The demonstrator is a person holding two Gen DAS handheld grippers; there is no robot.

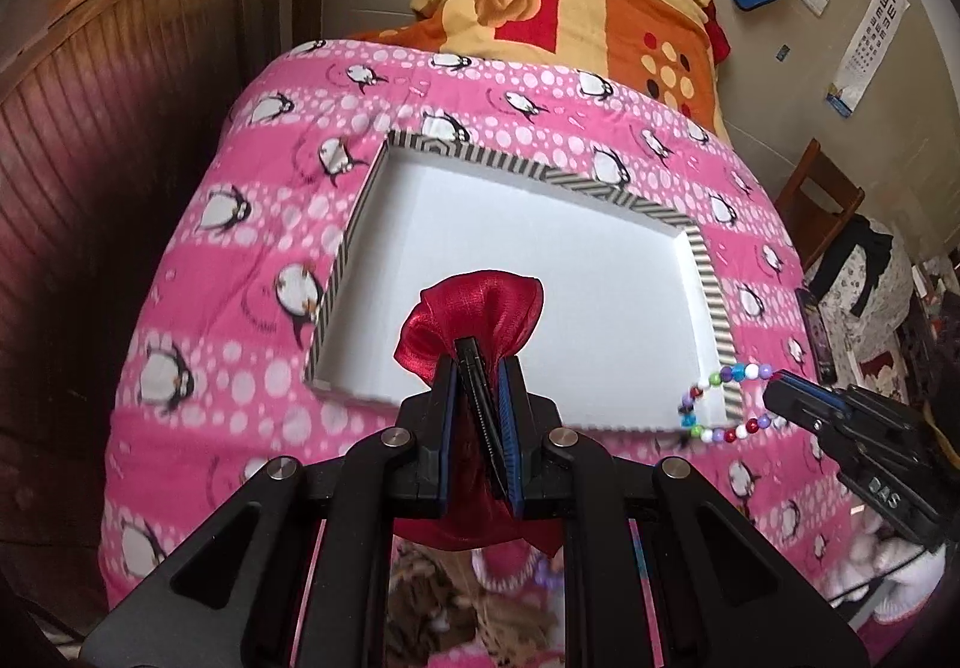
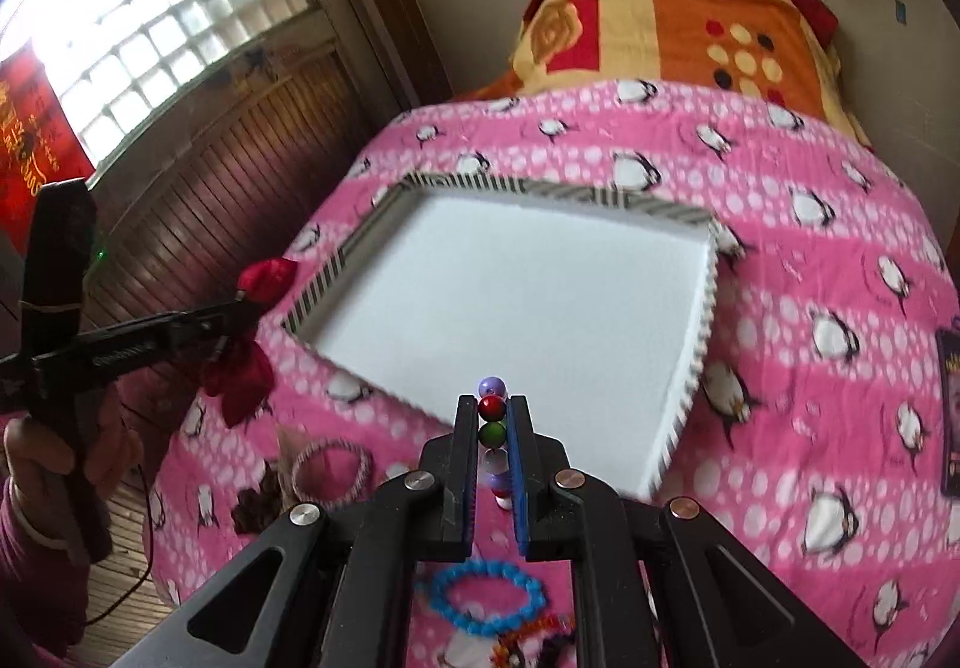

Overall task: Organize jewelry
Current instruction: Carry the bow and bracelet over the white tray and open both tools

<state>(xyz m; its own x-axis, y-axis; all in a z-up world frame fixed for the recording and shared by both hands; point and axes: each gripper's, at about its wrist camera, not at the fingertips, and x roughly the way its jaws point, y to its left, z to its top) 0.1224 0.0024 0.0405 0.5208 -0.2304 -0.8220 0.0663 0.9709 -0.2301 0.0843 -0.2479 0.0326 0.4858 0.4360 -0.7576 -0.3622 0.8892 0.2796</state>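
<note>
Nothing is stored yet: the striped-rimmed white shallow box (image 1: 714, 302) mid-frame lies empty. Left claw (image 1: 480, 362) grasps a red organza pouch (image 1: 480, 308); right claw (image 2: 493, 416) clenches a multicoloured bead bracelet (image 1: 729, 401) at the box's lower-right corner.

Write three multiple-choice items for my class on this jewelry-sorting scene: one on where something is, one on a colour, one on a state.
1. Where is the blue bracelet?
A. in the box
B. on the pink penguin blanket, nearer the camera than the box
C. in the left gripper

2. What colour is the pouch in the left gripper?
A. red
B. green
C. white

3. What is the state of the striped-rim box?
A. lidded
B. full of beads
C. open, white floor bare

Answers: 1 B, it lies on the blanket below the right gripper. 2 A, red fabric bulges past the fingers. 3 C, nothing lies inside; the bead bracelet is held by the right gripper.
</note>
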